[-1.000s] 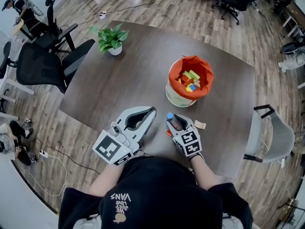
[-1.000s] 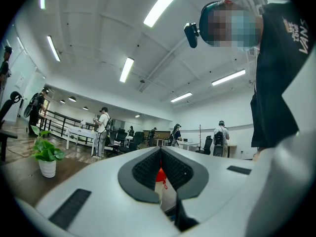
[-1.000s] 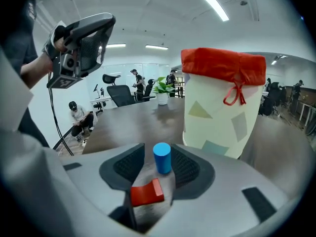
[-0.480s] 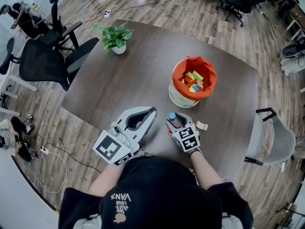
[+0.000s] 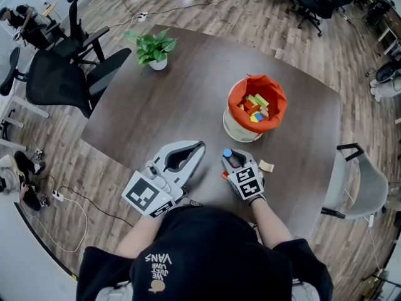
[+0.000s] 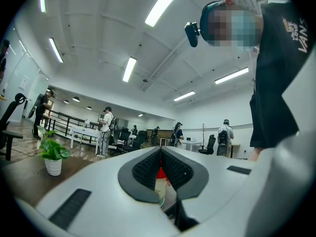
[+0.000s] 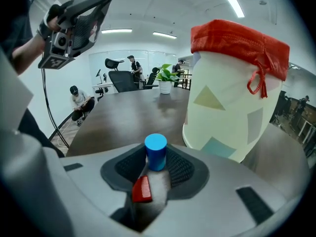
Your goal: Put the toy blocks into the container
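An open-plan office, shown by swivel chairs [image 5: 56,83], distant desks [image 6: 86,132], ceiling strip lights [image 6: 129,69] and wood-plank flooring [image 5: 207,14]

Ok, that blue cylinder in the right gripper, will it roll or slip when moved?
The blue cylinder looks rigid and small, so it is probably light. Its smooth round side gives the right gripper little contact, so it may twist or slip. Laid sideways, it would likely roll.

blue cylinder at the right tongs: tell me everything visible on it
The blue cylinder is a short, plain, matte block with a lighter flat round top. It stands upright between the tips of the right tongs, whose dark ribbed pads sit against both its sides. A red block lies in the gap nearer the camera. The container stands just beyond, apart from it.
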{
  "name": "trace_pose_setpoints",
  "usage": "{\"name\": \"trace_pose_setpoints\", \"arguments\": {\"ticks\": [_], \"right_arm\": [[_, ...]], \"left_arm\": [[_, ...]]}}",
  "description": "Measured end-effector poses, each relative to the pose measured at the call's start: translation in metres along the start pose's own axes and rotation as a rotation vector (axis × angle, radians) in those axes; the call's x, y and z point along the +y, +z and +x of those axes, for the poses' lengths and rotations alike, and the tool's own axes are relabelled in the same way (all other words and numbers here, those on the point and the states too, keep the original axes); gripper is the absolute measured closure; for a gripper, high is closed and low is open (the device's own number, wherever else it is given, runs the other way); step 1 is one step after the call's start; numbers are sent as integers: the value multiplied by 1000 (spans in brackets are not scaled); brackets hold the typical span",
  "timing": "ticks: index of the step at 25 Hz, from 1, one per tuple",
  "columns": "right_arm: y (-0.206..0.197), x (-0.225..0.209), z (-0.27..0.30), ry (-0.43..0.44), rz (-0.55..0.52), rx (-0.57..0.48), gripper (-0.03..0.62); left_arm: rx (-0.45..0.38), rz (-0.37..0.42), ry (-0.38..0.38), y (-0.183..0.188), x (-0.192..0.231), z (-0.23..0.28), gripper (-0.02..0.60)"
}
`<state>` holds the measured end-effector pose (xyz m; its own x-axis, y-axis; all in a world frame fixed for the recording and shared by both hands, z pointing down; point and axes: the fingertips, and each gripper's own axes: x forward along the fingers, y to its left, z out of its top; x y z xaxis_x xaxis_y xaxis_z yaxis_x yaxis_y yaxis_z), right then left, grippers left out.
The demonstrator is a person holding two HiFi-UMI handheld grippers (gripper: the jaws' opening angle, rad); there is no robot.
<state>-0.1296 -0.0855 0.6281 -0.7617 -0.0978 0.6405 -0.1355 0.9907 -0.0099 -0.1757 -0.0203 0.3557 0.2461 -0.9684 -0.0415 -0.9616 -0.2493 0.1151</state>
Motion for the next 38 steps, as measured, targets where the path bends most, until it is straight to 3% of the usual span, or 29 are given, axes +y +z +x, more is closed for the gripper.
{"name": "trace_pose_setpoints", "arguments": {"ticks": [10, 26, 38], "right_arm": [[24, -5, -23, -31, 26, -64, 457], [122, -22, -126, -130, -3, -300, 457], [167, -53, -171, -225, -45, -404, 457]], "left_arm": [[-4, 2, -11, 1, 2, 5, 569], [-25, 1, -106, 5, -14, 30, 569], [-22, 1, -168, 7, -27, 49, 569]]}}
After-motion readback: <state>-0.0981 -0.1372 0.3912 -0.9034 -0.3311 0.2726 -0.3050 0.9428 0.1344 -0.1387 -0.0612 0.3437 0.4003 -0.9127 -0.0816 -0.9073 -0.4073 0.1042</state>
